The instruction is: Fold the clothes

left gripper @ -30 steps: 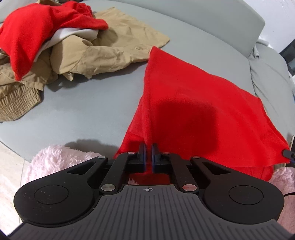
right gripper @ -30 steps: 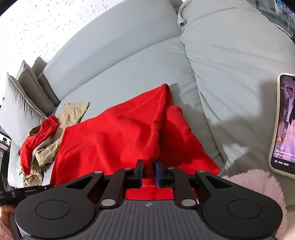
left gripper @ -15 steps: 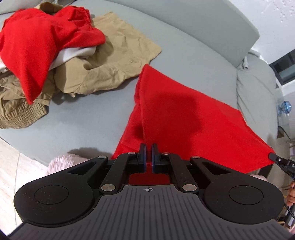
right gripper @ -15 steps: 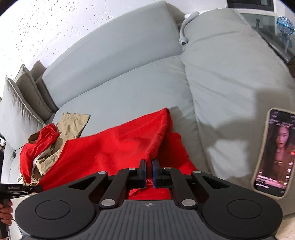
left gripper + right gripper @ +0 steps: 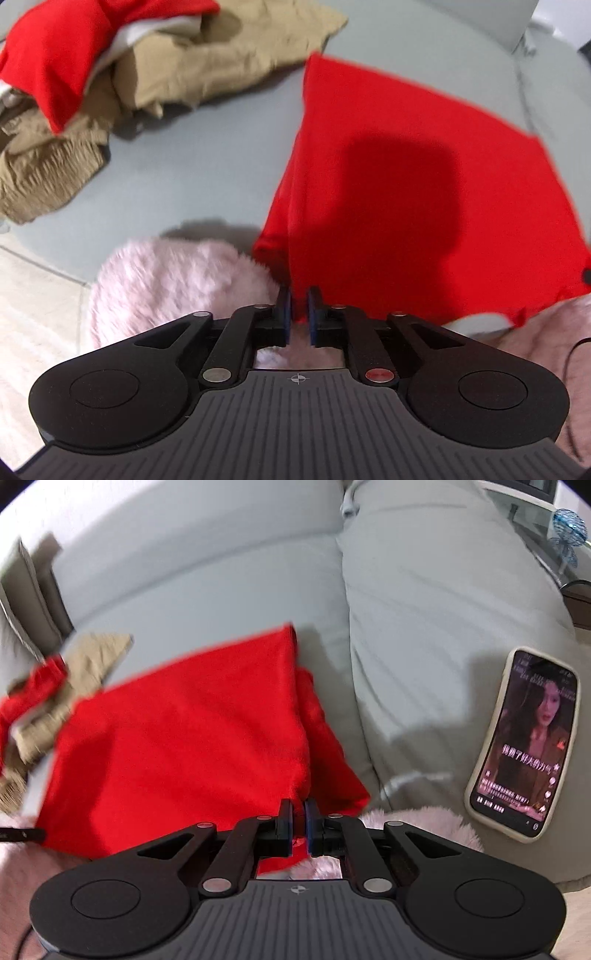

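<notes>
Red cloth [image 5: 424, 177] just beyond left gripper [image 5: 298, 295]

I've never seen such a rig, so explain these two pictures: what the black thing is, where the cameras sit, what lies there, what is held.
No robot: a person holds a two-finger gripper in each hand, each with a wide-angle camera looking along its fingers. One picture comes from the left gripper, the other from the right gripper. Both look down on a grey sofa where a red cloth lies spread, a heap of tan and red clothes beside it and a phone on the next cushion. Both pairs of jaws have just been opening. The left jaws stand apart at the cloth's edge, gripping nothing. Red cloth sits between the right pads; whether they pinch it I cannot tell.
</notes>
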A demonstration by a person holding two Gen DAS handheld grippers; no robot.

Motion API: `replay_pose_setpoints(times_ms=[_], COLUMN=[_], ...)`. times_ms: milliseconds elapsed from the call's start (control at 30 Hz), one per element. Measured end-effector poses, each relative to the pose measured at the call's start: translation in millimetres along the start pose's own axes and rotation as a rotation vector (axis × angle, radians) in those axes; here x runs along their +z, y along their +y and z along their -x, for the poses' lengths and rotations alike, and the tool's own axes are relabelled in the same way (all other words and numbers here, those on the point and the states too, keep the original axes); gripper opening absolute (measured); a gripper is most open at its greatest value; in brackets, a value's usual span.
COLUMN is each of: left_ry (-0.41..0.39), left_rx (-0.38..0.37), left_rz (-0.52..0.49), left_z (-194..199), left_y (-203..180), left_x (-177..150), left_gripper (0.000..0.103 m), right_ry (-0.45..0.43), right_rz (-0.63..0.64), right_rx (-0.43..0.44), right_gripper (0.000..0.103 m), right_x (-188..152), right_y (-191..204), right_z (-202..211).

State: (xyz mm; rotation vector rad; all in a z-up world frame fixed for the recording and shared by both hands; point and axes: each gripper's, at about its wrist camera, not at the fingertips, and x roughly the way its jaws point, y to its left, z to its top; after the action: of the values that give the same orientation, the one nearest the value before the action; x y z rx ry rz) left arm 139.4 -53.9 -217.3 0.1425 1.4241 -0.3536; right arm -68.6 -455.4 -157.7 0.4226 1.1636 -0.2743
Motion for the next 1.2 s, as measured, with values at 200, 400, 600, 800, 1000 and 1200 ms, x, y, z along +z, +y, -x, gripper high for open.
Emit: replay_pose_setpoints(times_ms=[200, 400, 600, 800, 1000, 1200], left_ry=[-0.115, -0.278, -0.295, -0.311, -0.266, -0.211], left_rx=[0.097, 0.13, 0.106, 0.168, 0.183, 0.215], left_rz=[-0.04, -0.1, -0.114, -0.127, -0.12, -0.132], left_z=[31.0, 43.3, 18.0, -10.6, -32.7, -35.2], left_y=[-8.8, -39.3, -75.0, -85.4, -75.4, -76.0], left_x=[-18.0, -23.1, -12.8, -11.7, -22.3, -26.3], left_gripper=[0.044, 0.042, 0.042, 0.044, 0.045, 0.052], right_ry=[-0.052, -0.171, -0.166, -0.191, -0.093, -0.06], right_rz=[0.095, 0.125, 0.24, 0.295, 0.293, 0.298], right_rx=[-0.025, 0.016, -0.014, -0.106, -0.149, -0.176], right_gripper=[0.046, 0.041, 0.008, 0.009, 0.011, 0.017], right_x=[-6.7, -11.0, -15.4, -13.5, -29.1, -35.1], right_y=[13.9, 32.6, 80.1, 89.0, 74.0, 74.4], right_z=[30.4, 38.1, 0.5, -20.8, -42.2, -38.2])
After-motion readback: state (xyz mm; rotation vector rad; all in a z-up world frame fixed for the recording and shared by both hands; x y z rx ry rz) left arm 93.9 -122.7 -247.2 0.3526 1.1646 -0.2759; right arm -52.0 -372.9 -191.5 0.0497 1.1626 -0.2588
